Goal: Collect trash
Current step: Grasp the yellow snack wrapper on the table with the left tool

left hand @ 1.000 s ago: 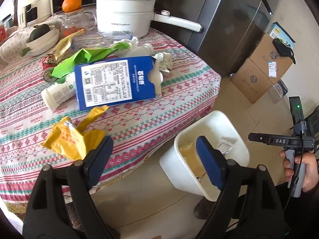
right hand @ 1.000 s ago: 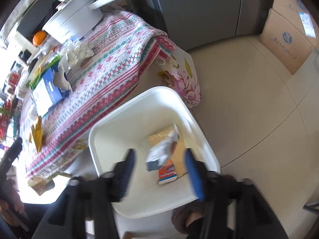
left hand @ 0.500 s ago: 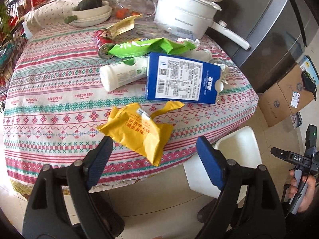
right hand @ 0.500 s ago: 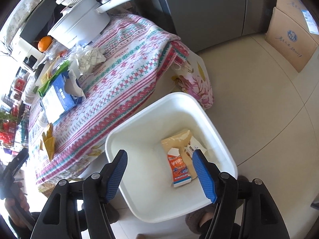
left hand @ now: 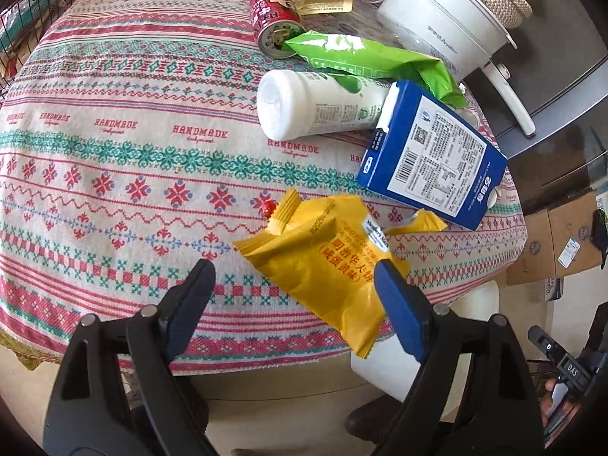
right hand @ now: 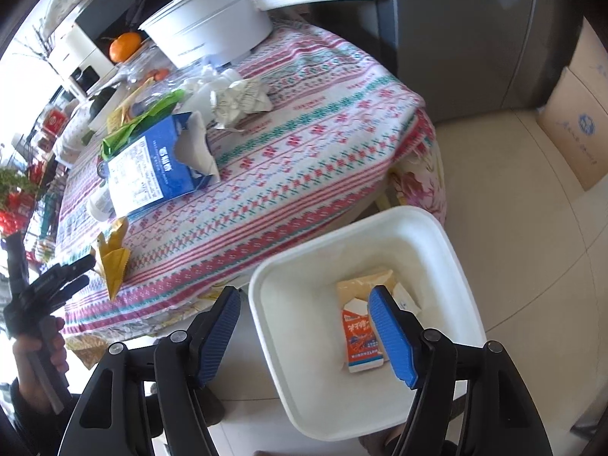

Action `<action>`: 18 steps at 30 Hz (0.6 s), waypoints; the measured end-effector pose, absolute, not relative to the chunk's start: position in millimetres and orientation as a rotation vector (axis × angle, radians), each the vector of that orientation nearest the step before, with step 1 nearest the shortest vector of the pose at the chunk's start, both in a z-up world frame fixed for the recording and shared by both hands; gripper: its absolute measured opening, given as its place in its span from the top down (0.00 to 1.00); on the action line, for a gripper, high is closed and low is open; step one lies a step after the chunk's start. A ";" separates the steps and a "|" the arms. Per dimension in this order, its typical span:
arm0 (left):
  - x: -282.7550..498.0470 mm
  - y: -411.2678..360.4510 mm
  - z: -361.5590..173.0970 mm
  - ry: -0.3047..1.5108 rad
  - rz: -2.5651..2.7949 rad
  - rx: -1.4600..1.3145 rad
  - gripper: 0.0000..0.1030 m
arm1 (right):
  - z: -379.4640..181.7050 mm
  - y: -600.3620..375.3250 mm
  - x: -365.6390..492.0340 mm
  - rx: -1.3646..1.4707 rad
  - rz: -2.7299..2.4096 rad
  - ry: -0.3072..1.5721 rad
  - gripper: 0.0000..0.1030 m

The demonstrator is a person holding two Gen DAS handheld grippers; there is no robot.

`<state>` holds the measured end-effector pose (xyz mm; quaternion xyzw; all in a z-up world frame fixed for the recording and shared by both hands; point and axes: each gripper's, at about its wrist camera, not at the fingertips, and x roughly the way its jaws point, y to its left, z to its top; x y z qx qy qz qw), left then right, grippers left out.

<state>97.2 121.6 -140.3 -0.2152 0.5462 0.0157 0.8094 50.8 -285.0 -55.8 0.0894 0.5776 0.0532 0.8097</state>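
Yellow snack wrapper [left hand: 326, 262] lies at the near edge of the desk [left hand: 114, 174], and my left tongs [left hand: 292, 285] hang wide over it, one finger [left hand: 395, 304] right at the wrapper, nothing gripped. Behind it sit a blue carton [left hand: 433, 159], a white bottle [left hand: 315, 106] on its side, a green bag [left hand: 364, 57] and a red can [left hand: 273, 19]. My right tongs [right hand: 304, 326] are opening, empty, above the white bin [right hand: 452, 243] on the floor, with an orange carton [right hand: 359, 338] down inside
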 end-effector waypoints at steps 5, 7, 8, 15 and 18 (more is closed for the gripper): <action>106.9 116.9 -144.5 1.133 0.047 -0.427 0.33 | -55.9 -267.1 54.8 0.162 0.138 1.236 0.30; 110.0 116.3 -147.8 1.130 0.041 -0.441 0.41 | -55.6 -261.7 55.8 0.151 0.140 1.235 0.30; 111.3 115.5 -148.9 1.130 0.038 -0.445 0.47 | -55.4 -259.8 56.2 0.147 0.141 1.234 0.30; 120.9 98.3 -143.4 1.115 0.032 -0.362 0.75 | -53.5 -247.8 60.9 0.131 0.152 1.224 0.30; 119.3 93.0 -130.4 1.090 0.022 -0.313 0.88 | -51.1 -241.3 63.9 0.123 0.162 1.218 0.30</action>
